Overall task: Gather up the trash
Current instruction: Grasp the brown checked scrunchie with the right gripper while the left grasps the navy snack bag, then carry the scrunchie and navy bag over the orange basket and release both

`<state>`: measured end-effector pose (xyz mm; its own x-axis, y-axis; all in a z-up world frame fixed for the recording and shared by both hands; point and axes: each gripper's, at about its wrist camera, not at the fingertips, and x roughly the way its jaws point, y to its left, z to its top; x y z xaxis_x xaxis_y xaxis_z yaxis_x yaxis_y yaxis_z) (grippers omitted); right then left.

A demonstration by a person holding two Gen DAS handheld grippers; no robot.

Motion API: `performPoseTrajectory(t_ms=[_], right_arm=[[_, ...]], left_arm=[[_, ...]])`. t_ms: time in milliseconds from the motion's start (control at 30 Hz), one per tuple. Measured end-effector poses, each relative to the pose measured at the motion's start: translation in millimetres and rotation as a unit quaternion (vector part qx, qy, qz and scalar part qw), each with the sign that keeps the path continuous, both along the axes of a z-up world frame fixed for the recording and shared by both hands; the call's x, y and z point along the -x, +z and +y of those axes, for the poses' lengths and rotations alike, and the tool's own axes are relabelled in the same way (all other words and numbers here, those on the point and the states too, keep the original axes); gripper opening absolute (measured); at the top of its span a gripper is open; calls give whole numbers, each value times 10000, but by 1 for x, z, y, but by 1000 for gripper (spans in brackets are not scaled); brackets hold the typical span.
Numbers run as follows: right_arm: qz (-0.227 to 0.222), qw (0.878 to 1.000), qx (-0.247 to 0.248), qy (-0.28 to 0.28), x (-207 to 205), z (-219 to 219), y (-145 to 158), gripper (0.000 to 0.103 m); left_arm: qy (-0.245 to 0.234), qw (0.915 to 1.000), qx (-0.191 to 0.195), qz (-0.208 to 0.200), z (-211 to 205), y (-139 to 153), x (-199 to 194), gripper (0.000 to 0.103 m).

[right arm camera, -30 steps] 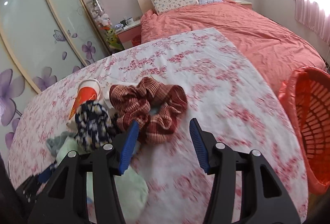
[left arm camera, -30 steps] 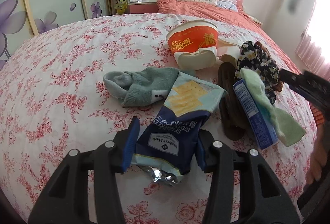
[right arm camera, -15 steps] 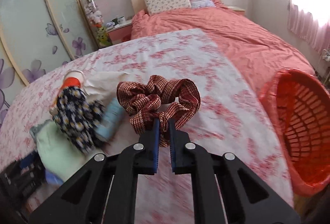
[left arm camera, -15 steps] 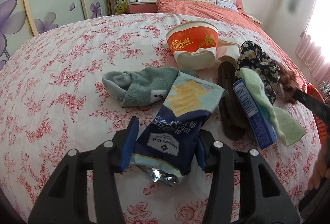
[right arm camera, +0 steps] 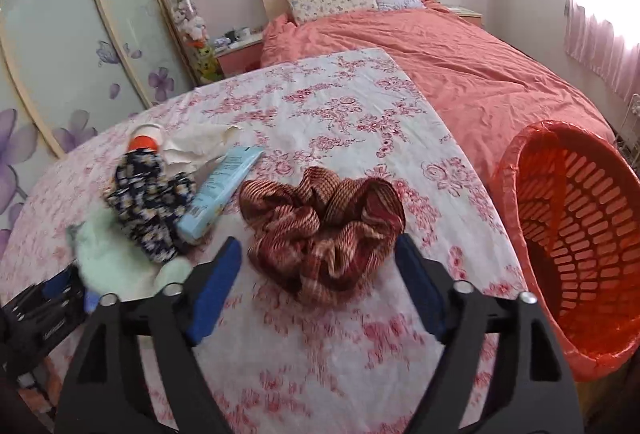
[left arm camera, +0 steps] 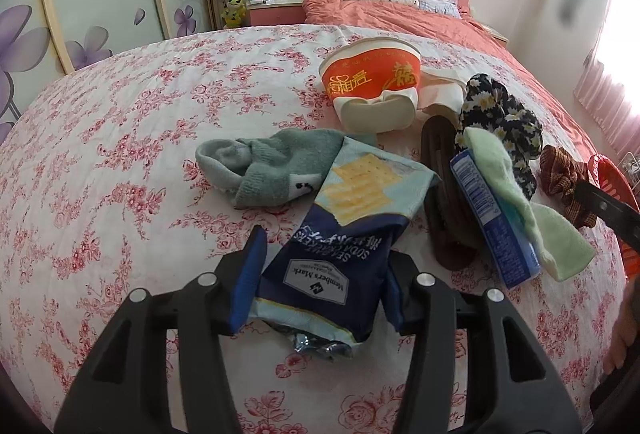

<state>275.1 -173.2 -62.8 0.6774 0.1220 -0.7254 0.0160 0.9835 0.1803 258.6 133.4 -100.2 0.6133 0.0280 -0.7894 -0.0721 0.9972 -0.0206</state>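
Note:
A dark blue and light blue cracker bag [left arm camera: 348, 230] lies on the flowered bedspread, and my left gripper [left arm camera: 324, 254] is shut on its near end, both blue pads against its sides. In the right wrist view my right gripper [right arm camera: 318, 244] has its jaws opening wide. A red-brown checked scrunchie [right arm camera: 324, 230] rests on the bedspread between the fingertips, and neither pad touches it. An orange mesh basket [right arm camera: 576, 234] lined with a red bag stands past the bed's right edge. An orange paper cup [left arm camera: 372, 74] lies on its side behind the bag.
A grey-green sock [left arm camera: 272, 162], a brown hair clip [left arm camera: 444, 194], a blue box [left arm camera: 488, 218], a pale green cloth [left arm camera: 532, 218] and a dark floral scrunchie [left arm camera: 500, 114] crowd the spread. Crumpled tissue [right arm camera: 196, 146] lies by the cup. A second bed with a coral quilt [right arm camera: 460, 66] is behind.
My right gripper closed on the red-brown scrunchie, carried it a little toward the basket, then let go; it now lies between the spread fingers. The left gripper and its bag stayed put.

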Motion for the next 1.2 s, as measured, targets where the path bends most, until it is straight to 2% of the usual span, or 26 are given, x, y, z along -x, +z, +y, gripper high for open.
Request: performPoseTrajectory(t_ms=[167, 300, 333, 400, 633, 800, 1200], right_arm=[[232, 9991, 323, -145, -16, 9, -7, 80], [171, 9987, 418, -231, -15, 5, -5, 43], [177, 9987, 406, -238, -12, 3, -5, 36], [171, 9988, 396, -241, -5, -2, -5, 30], [211, 9986, 425, -228, -1, -5, -8, 30], [201, 9993, 263, -164, 6, -7, -5, 29], [-183, 9997, 3, -155, 41, -21, 26, 29]], left_arm=[[0, 10000, 1, 0, -1, 0, 0, 51], [-15, 10000, -22, 3, -1, 0, 1, 52], [-32, 10000, -24, -3, -2, 0, 1, 52], [-108, 9999, 23, -24, -1, 1, 1, 52], [-272, 9992, 282, -35, 1, 2, 8, 51], [-280, 9992, 281, -41, -1, 6, 10, 45], [-58, 9990, 309, -312, 3, 30, 31, 42]])
